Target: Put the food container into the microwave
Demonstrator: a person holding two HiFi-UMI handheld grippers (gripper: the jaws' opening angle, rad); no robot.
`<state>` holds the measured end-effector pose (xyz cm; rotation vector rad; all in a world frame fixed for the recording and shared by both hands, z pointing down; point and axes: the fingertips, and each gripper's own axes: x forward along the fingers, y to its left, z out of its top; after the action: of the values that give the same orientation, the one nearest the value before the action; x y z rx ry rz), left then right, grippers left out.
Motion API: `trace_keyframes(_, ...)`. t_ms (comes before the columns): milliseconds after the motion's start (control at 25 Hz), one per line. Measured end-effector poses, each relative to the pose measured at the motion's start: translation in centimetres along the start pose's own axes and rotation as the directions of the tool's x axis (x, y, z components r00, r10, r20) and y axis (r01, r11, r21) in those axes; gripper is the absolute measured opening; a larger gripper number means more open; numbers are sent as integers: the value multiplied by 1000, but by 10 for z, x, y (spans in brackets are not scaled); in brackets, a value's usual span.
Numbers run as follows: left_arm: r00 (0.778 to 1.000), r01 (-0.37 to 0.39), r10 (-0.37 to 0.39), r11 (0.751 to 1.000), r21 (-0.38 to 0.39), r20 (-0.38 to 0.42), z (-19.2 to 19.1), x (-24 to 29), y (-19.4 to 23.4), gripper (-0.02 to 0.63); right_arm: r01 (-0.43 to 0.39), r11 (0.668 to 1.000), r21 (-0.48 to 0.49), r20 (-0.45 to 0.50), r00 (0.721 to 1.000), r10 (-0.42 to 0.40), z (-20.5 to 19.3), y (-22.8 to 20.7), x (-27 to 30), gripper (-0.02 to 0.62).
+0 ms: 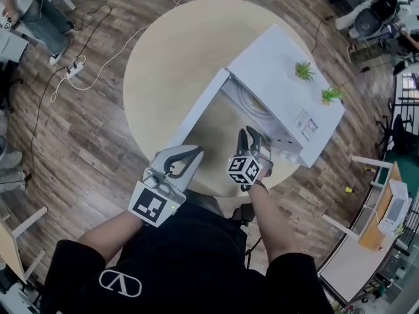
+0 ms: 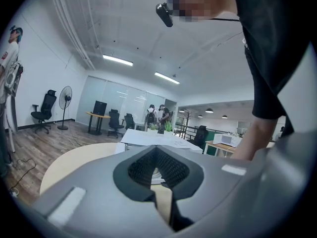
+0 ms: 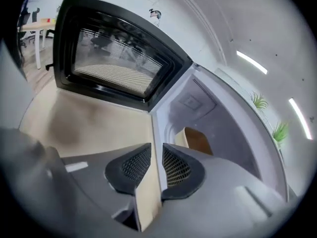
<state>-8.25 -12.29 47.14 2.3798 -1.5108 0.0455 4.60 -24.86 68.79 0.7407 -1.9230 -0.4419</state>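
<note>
Plainly, neither gripper carries anything. At the left of the head view, the left gripper (image 1: 191, 154) hangs over the near edge of the round table (image 1: 163, 57). In its own view the left gripper (image 2: 156, 150) has its jaws closed tip to tip, with only table and distant white showing through the slot below. It points at the open microwave door (image 1: 196, 113), which swings out toward the person and stands between this gripper and the oven's mouth. Further right, the right gripper (image 1: 249, 136) sits just before the opening of the white microwave (image 1: 281, 77). Its own view shows the right gripper (image 3: 157, 148) with jaws drawn to a narrow, even slit, and nothing lies between the pads. It looks past the windowed door (image 3: 119, 58) straight into the cavity (image 3: 218, 123). No food container lies on the table or in either gripper. A pale round shape (image 1: 251, 102) on the cavity floor could be the food container already set inside, or only the turntable; I cannot tell which. Either way, the cavity lies directly ahead of the right gripper, along its jaw axis, so I judge that gripper better placed for any reach inside. The left gripper is nearer the door's free edge. Two small green plants (image 1: 304, 70) stand on the microwave's top, well clear of both.
</note>
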Motion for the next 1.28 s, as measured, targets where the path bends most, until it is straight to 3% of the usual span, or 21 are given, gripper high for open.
trace_keyframes(240, 998, 53, -54, 998, 42, 29, 21, 13, -14, 0, -132, 989, 64, -72, 988, 136, -29, 32, -53, 34)
trace_keyframes(400, 993, 107, -111, 991, 78, 43, 36, 25, -31, 0, -200, 970, 136, -59, 976, 209, -28, 43, -97, 15)
trace_keyframes(520, 986, 154, -161, 982, 109, 53, 49, 35, -46, 0, -244, 949, 201, 7, 969, 247, -10, 44, -136, 11)
trace_keyframes(720, 968, 227, -240, 961, 156, 70, 71, 48, -73, 0, -311, 897, 315, 225, 942, 248, 45, 22, -207, 9)
trace_keyframes(880, 957, 259, -279, 946, 195, 78, 84, 54, -90, 0, -301, 872, 385, 408, 904, 132, 84, -18, -259, 10)
trace_keyframes(1000, 949, 275, -301, 935, 224, 92, 97, 55, -100, 0, -279, 809, 517, 518, 854, -36, 104, -62, -298, 9)
trace_keyframes(1080, 944, 280, -312, 929, 241, 106, 106, 56, -105, 0, -257, 766, 589, 538, 832, -134, 108, -90, -319, 9)
trace_keyframes(1280, 920, 273, -339, 914, 299, 196, 132, 56, -115, 0, -157, 732, 663, 555, 760, -340, 102, -139, -358, 9)
